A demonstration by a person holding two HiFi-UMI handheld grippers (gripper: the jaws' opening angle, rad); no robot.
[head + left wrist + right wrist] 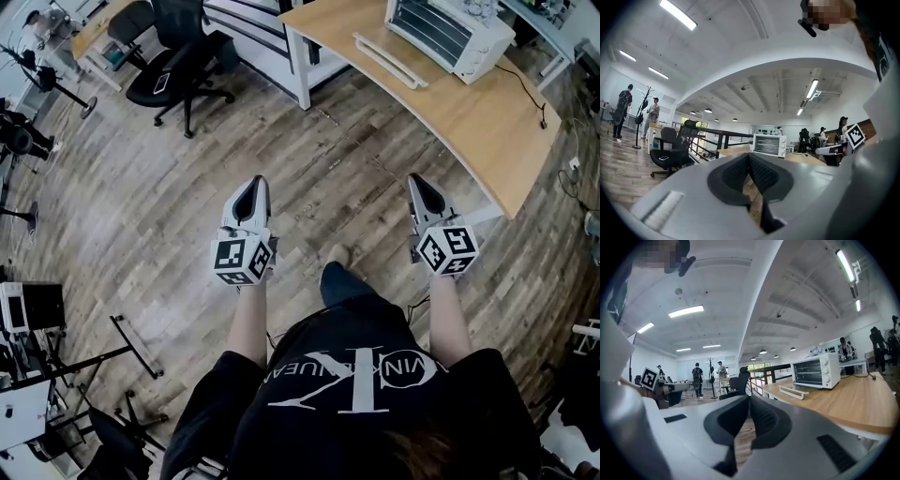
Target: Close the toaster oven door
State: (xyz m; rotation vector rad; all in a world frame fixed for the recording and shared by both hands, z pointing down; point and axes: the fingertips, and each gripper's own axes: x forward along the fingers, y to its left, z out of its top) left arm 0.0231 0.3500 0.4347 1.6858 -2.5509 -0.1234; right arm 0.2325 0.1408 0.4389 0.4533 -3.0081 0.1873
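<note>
Two tools are held out level over the wooden floor (178, 197), side by side and well apart. The left tool (253, 185) has its jaws pressed together with nothing between them; in the left gripper view the dark ribbed pads (764, 176) meet at their tips. The right tool (415, 183) is pressed together too and pinches nothing, and its pads (764, 420) touch at the front in the right gripper view.

From the person, the toaster oven (455, 33) stands at about 1 o'clock on the curved wooden bench (473, 117), well apart from both tools. Its door (389, 61) is dropped open and lies about level in front of the oven's mouth, handle edge toward 7 o'clock. A dark cable (525, 89) trails from the oven across the bench toward 4 o'clock.

At 11 o'clock a black office chair (178, 66) stands on the floor with a phone (159, 82) lying on its seat.
</note>
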